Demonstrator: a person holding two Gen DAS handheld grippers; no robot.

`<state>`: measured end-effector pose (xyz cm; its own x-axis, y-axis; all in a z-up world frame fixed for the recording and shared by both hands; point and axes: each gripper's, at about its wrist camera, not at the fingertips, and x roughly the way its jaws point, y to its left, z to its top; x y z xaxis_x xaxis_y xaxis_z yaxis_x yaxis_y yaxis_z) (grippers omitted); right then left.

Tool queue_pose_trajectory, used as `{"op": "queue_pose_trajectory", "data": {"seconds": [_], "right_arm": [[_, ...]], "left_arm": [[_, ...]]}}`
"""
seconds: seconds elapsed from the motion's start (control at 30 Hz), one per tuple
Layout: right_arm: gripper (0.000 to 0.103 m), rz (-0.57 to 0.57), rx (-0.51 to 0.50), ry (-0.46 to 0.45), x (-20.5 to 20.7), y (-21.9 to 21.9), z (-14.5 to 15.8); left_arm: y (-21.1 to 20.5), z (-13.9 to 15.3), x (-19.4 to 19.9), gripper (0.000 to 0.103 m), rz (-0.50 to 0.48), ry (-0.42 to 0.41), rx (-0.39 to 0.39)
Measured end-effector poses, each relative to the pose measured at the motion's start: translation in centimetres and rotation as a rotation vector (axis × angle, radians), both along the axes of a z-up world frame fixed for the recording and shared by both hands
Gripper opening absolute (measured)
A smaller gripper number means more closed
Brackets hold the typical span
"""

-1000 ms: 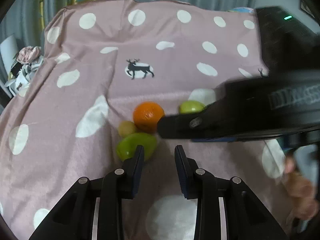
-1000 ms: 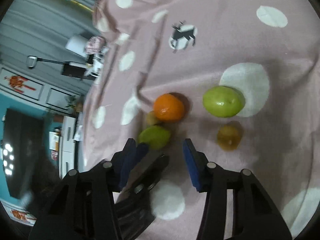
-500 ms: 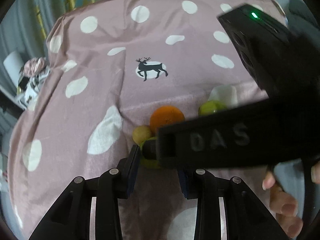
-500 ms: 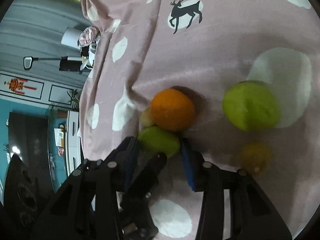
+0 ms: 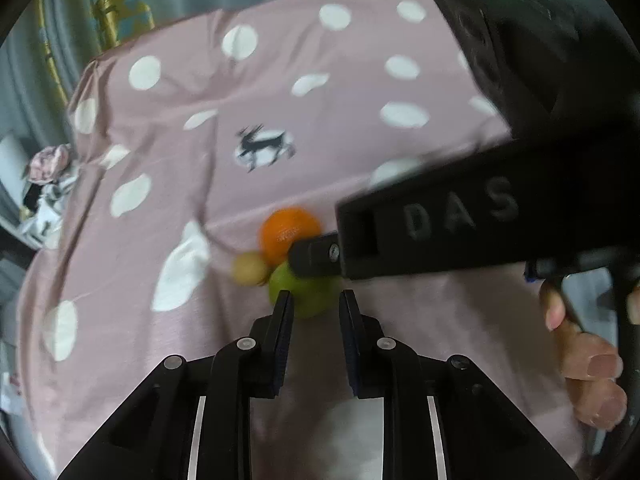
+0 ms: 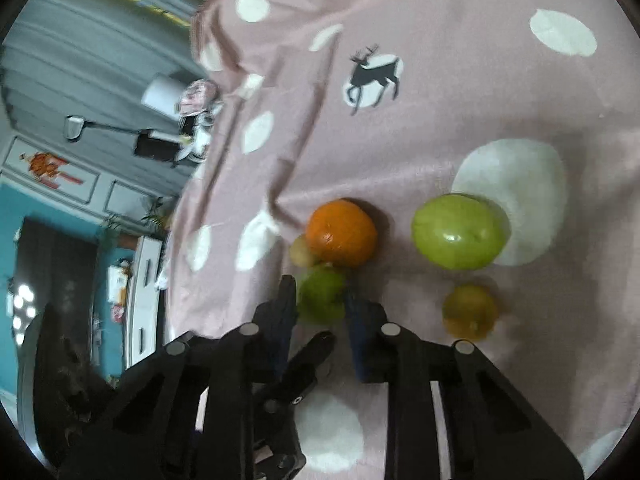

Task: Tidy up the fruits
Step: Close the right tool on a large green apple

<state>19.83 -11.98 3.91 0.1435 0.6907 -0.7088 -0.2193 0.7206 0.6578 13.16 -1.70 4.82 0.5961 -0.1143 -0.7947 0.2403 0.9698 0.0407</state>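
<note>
Both hand-held grippers pinching small green fruit (image 6: pixel 322 296); right hand-held gripper (image 6: pixel 320 300) marked "DAS".

So everything's sitting on my bed, covered in a pink spread (image 6: pixel 460 112) with white dots and a little black deer print (image 6: pixel 374 76). Near me there's a tight clump: an orange (image 6: pixel 340 234), a small yellowish fruit (image 6: pixel 301 251) tucked against its left side, and a green fruit (image 6: pixel 322 294) touching the orange's near side. Off to the right, apart from that clump, a bigger green fruit (image 6: pixel 460 232) lies half over a white dot, with a brownish-yellow one (image 6: pixel 470 312) just nearer.
</note>
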Motion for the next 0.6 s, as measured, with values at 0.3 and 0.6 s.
{"op": "queue_pose_trajectory", "data": {"seconds": [0.3,0.6], "right_arm": [[0.028,-0.035,0.003,0.07,0.0,-1.4,-2.0],[0.041,-0.009,0.005,0.077,0.5,-0.3,-2.9]], "left_arm": [[0.1,-2.0,0.4,0.029,0.063,0.105,0.003],[0.0,-1.4,2.0,0.067,0.059,0.037,-0.082]]}}
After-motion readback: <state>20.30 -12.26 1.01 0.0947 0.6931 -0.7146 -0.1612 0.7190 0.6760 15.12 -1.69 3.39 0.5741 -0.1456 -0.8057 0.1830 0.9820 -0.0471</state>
